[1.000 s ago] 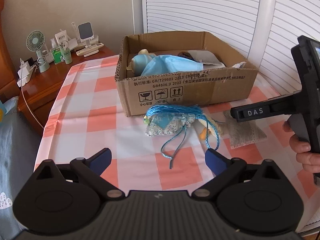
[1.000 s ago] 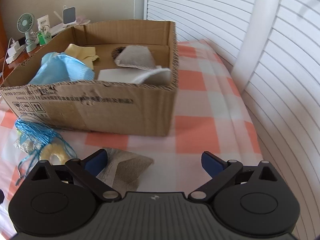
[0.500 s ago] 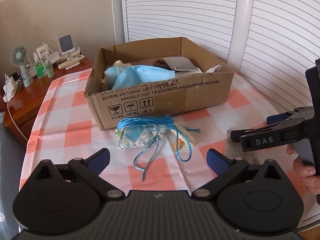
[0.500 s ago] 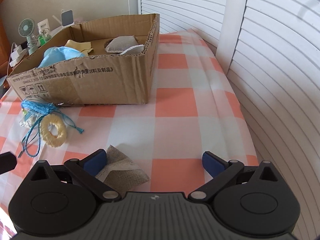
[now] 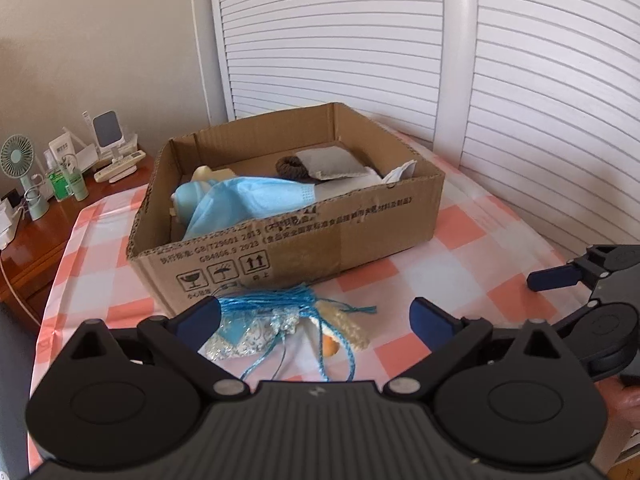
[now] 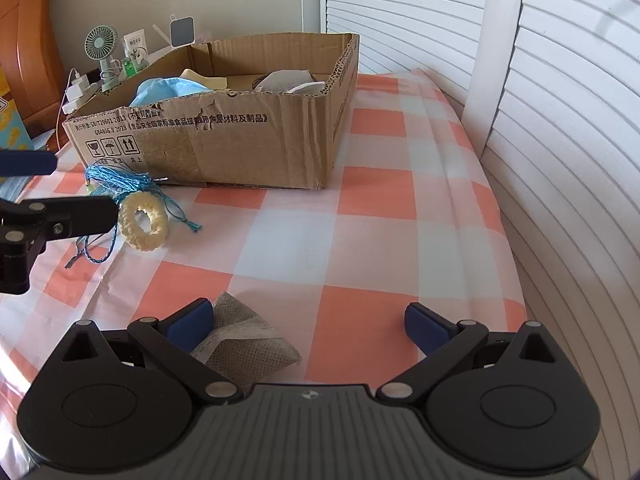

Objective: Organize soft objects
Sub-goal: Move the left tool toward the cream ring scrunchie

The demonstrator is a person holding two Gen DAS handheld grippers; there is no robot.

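A cardboard box (image 5: 360, 232) (image 6: 248, 148) on the checked tablecloth holds a blue face mask (image 5: 248, 200), a grey pouch (image 5: 328, 162) and a brown hair tie (image 5: 289, 167). In front of it lie a blue cord bundle on a patterned sachet (image 5: 256, 320) (image 6: 116, 178) and a cream knitted ring (image 6: 144, 224). My left gripper (image 5: 316, 318) is open just above the bundle. My right gripper (image 6: 306, 320) is open, with a grey mesh pouch (image 6: 244, 344) by its left finger.
A wooden side table (image 5: 44, 216) at the left carries a small fan (image 5: 18, 164), bottles and a phone stand. White louvred doors (image 5: 540, 80) rise behind and to the right. The tablecloth's right edge (image 6: 516, 264) runs along them.
Both grippers have pulled back and lowered towards the near edge. The left one now sits right over the blue bundle; the right one has drawn away from the box, still beside the grey pouch.
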